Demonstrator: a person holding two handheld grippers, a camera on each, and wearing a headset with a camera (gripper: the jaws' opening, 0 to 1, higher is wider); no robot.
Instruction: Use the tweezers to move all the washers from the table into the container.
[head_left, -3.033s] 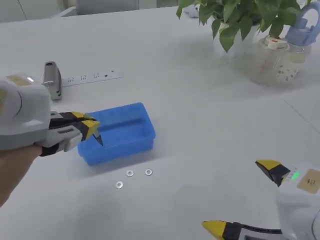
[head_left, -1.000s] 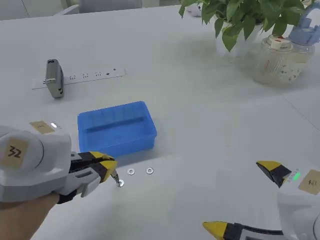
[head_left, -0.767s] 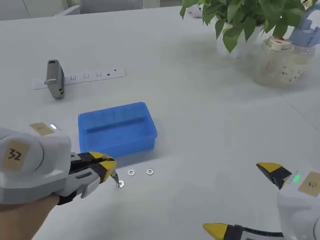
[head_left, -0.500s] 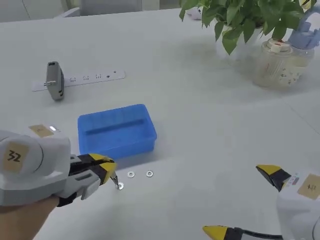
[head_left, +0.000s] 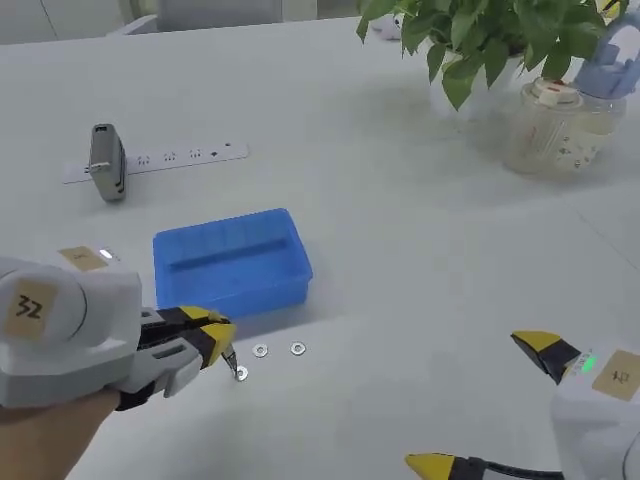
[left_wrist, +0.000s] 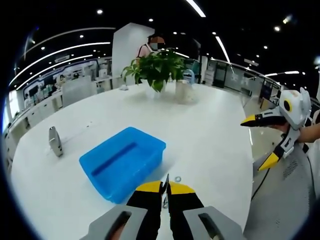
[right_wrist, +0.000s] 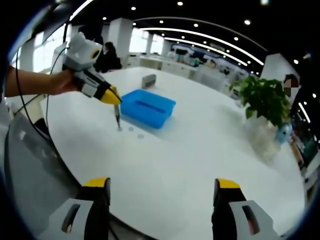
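My left gripper (head_left: 222, 336) is shut on a pair of thin metal tweezers (head_left: 233, 362), whose tip rests at the nearest washer (head_left: 241, 374) on the white table. Two more washers (head_left: 261, 350) (head_left: 298, 348) lie just to the right, in front of the blue container (head_left: 232, 262). In the left gripper view the jaws (left_wrist: 164, 186) pinch the tweezers (left_wrist: 164, 195), with one washer (left_wrist: 178, 178) and the container (left_wrist: 122, 159) beyond. My right gripper (head_left: 468, 402) hovers open and empty at the near right; its view (right_wrist: 162, 185) shows the tweezers (right_wrist: 117, 116) over the washers (right_wrist: 131, 128).
A white power strip (head_left: 160, 157) and a grey metal block (head_left: 103, 160) lie at the far left. A potted plant (head_left: 470, 40), a clear jar (head_left: 553, 120) and a blue-capped bottle (head_left: 612, 50) stand at the far right.
Three seconds ago my left gripper held the tweezers over the container; it has come down and forward to the nearest washer. Over the last second it has barely moved. The right gripper stays put.
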